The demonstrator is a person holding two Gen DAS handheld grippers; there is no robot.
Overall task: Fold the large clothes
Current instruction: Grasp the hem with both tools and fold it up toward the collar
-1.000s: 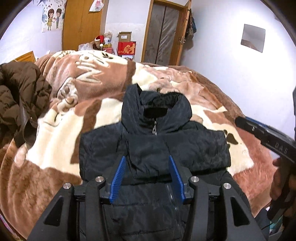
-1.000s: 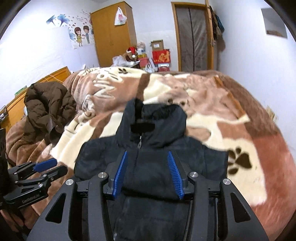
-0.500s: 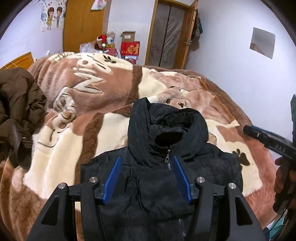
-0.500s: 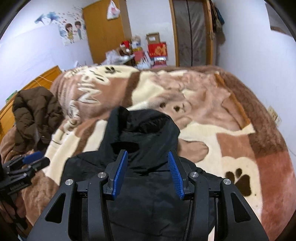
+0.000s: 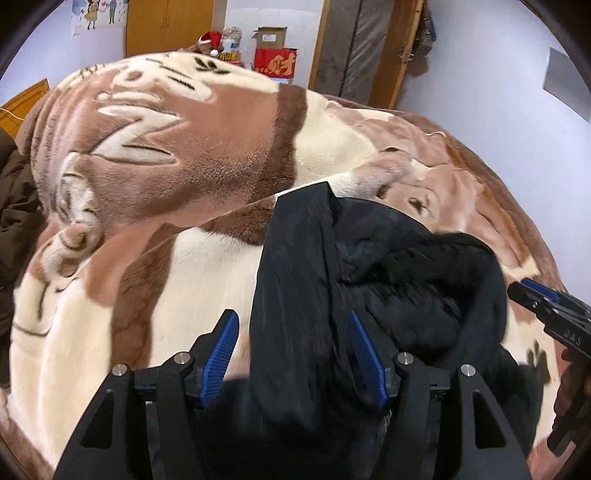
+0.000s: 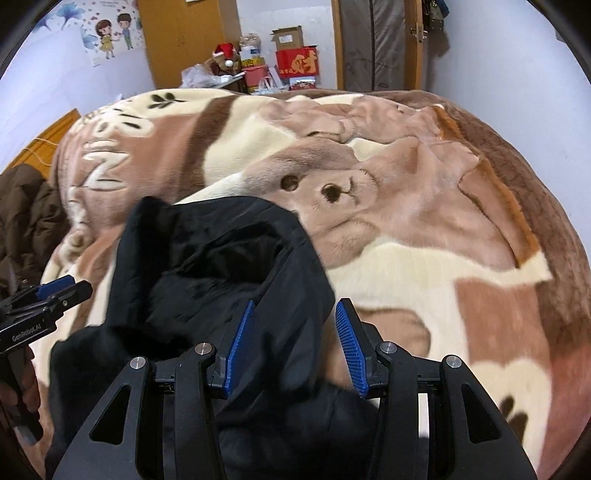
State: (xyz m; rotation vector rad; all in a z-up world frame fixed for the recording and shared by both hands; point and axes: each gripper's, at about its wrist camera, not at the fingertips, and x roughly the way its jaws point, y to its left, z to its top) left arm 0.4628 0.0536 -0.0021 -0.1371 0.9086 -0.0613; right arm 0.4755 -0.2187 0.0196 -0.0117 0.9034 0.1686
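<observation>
A black hooded puffer jacket lies on the bed, hood pointing away. My left gripper is open, its blue pads on either side of the hood's left edge. My right gripper is open, its pads on either side of the hood's right edge of the jacket. The right gripper shows at the right of the left wrist view. The left gripper shows at the left of the right wrist view. The jacket's lower body is hidden under the grippers.
A brown and cream plush blanket covers the bed. A brown puffer coat lies at the left edge. Boxes, a wardrobe and a door stand beyond the bed.
Both grippers have moved forward and down from over the jacket's chest to the hood, the left to its left edge and the right to its right edge. Both stay open.
</observation>
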